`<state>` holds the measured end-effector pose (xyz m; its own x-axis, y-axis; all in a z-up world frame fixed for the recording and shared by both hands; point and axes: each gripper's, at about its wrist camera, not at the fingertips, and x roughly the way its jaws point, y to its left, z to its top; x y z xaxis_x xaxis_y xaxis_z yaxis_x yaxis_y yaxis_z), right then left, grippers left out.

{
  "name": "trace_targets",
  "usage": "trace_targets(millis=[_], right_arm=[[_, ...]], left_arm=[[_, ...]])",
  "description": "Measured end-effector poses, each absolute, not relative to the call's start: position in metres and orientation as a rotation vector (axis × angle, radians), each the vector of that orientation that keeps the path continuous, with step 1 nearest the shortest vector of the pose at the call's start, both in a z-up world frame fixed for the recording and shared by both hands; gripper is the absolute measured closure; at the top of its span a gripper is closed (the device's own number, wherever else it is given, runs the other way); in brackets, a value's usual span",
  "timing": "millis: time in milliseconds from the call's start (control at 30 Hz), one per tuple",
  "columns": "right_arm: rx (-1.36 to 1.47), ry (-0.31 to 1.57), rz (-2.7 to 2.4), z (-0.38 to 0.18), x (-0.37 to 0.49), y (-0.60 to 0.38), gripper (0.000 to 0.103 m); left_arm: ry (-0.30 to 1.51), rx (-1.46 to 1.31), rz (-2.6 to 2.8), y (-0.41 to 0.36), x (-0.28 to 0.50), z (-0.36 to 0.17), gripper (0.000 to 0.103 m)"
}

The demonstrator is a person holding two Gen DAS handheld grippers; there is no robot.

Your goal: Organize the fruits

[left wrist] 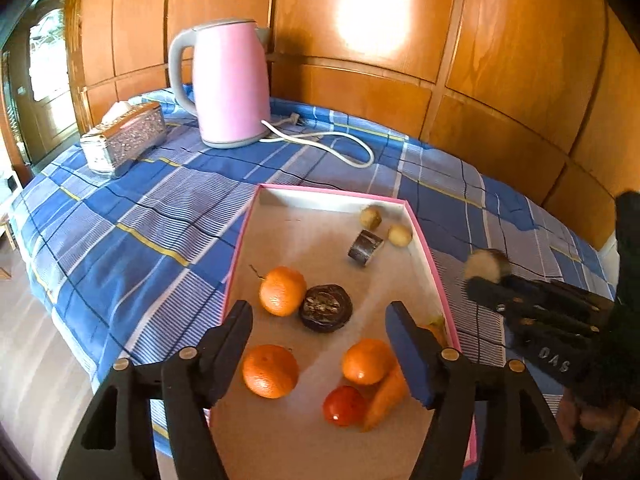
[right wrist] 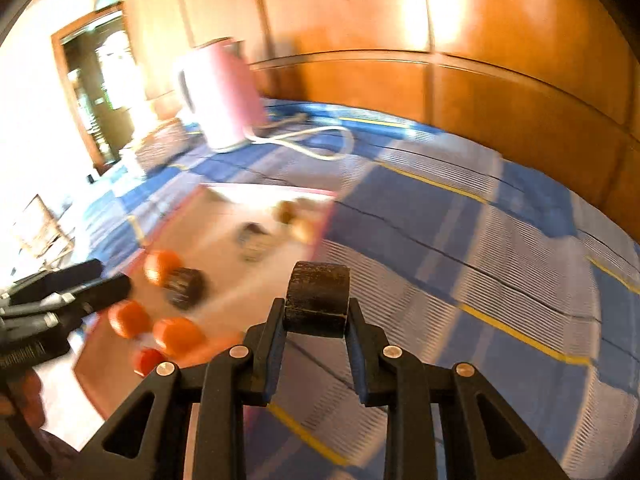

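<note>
Dark chunk (right wrist: 318, 300), a short cylinder with a pale cut end, sits clamped across its flat ends in the right tool (right wrist: 316, 320), whose jaws are nearly closed on it, out over the cloth just right of the box (left wrist: 436, 276). It looks stiff and light, with a rough skin that should not slip; a squeeze on the flat ends suits it better than one on the round side. Left tool (left wrist: 320, 344) hangs about half open above the near end of the box, nothing between its pads.

Inside the box lie three oranges: one (left wrist: 282, 291) touching a dark round fruit (left wrist: 326, 308), one (left wrist: 270, 371) nearest the left tool, one (left wrist: 367, 361) beside a carrot (left wrist: 386, 396) and a tomato (left wrist: 344, 405). These are smooth and roundish, likely to roll, the tomato soft enough to bruise. At the far end are another dark chunk (left wrist: 365, 253) and two small pale fruits (left wrist: 371, 217).

The right view is smeared, so box contents there blur. The held chunk shows only as a blurred pale disc in the left view. A yellowish thing behind the left tool's right pad is mostly hidden. Beyond the box stands a pink kettle (left wrist: 230, 84).
</note>
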<state>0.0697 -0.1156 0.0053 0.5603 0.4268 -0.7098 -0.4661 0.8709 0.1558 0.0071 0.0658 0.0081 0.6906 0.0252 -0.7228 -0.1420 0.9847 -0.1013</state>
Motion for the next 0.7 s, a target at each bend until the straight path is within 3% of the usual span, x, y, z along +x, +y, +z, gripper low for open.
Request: trace_targets(millis=[700], right_arm=[[-0.111,0.822,0.569,0.005,0.049,-0.067,0.070]], left_arm=[[0.785,-0.182,0.150,0.075,-0.005,0.010,0.018]])
